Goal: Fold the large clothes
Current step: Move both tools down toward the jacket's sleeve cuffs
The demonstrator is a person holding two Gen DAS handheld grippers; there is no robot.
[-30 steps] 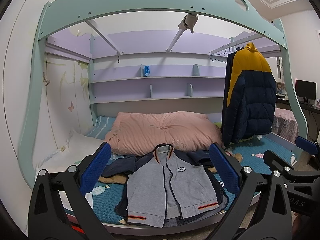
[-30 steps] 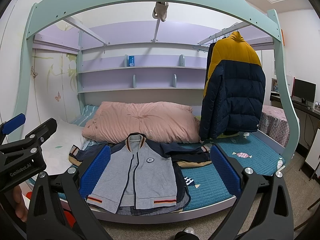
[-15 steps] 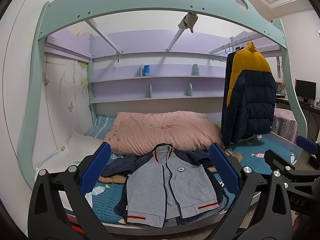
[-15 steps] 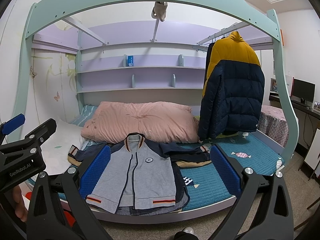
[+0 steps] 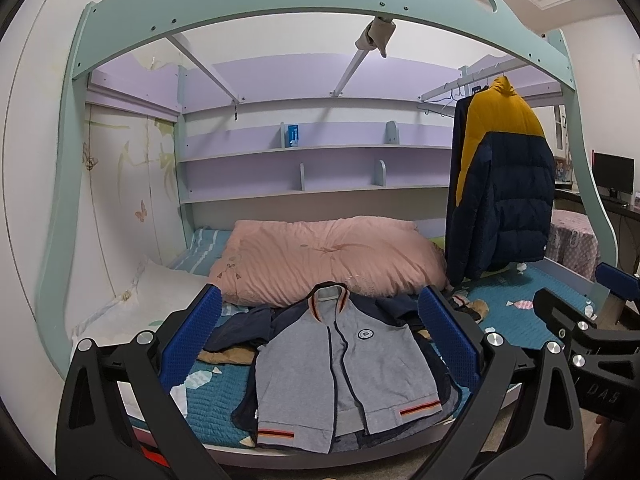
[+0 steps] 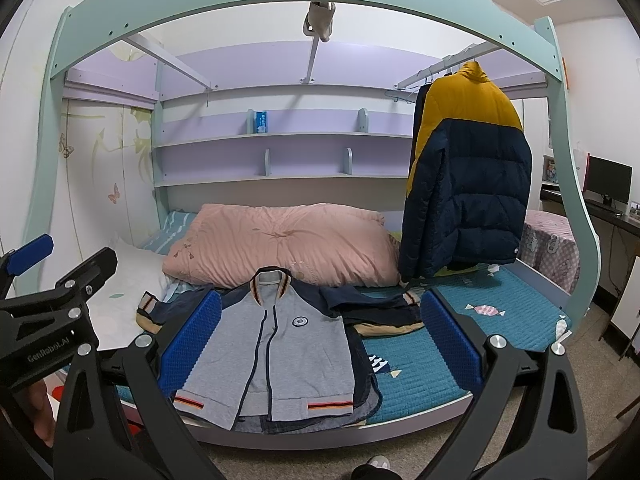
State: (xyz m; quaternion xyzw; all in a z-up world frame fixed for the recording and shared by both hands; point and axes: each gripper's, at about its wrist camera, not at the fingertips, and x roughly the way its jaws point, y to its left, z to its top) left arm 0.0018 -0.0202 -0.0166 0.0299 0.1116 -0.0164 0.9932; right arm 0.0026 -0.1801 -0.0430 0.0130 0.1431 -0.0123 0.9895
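Left claw (image 5: 320, 344): wide apart, empty, short of the bed.
Right claw (image 6: 320, 340): wide too, holding nothing.
Jacket (image 5: 340, 368): grey, zipped, flat on the bed's (image 6: 432, 360) near edge, atop darker clothes (image 6: 372, 304).
Handling: likely soft, light, limp; it will sag and may drag the layers beneath.
Hold: probably hem corners or shoulders.
Quilt (image 5: 328, 260): pink, behind.

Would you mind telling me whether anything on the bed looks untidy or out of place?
Yes: the grey jacket lies flat, but on a rumpled heap of dark clothes, and its hem overhangs the bed edge.
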